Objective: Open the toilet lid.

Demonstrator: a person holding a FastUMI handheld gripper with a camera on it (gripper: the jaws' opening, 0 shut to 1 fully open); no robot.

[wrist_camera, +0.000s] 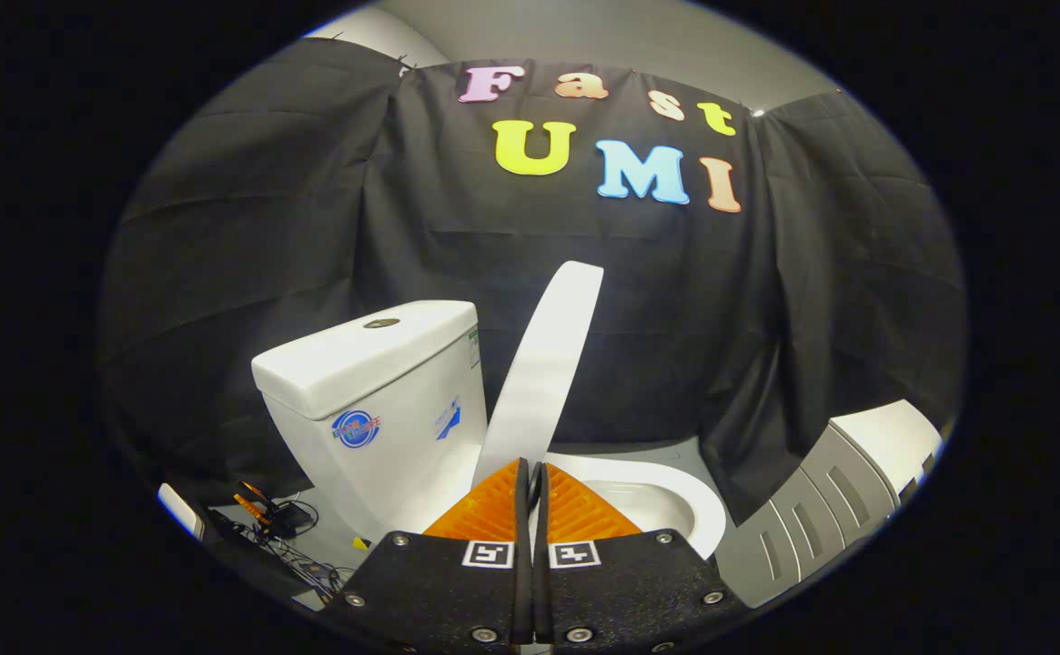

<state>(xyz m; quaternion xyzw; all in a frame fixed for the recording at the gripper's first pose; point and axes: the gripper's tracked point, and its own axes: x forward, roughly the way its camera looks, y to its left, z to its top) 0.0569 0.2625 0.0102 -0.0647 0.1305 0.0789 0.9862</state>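
Observation:
The white toilet stands just ahead of my fingers. Its lid [543, 364] is raised, tilted steeply up and leaning toward the tank [375, 400] beside it. The seat and bowl rim [684, 505] lie uncovered beyond the right finger. My gripper [530, 468] is shut, its fingers pressed together with only a thin dark line between them and nothing visibly held. The fingertips sit right at the lid's lower end, near the hinge; contact with the lid cannot be made out.
A grey and white cabinet-like unit [843, 487] stands past the bowl, against the black cloth wall. On the floor on the tank's other side lie cables and small devices [275, 523].

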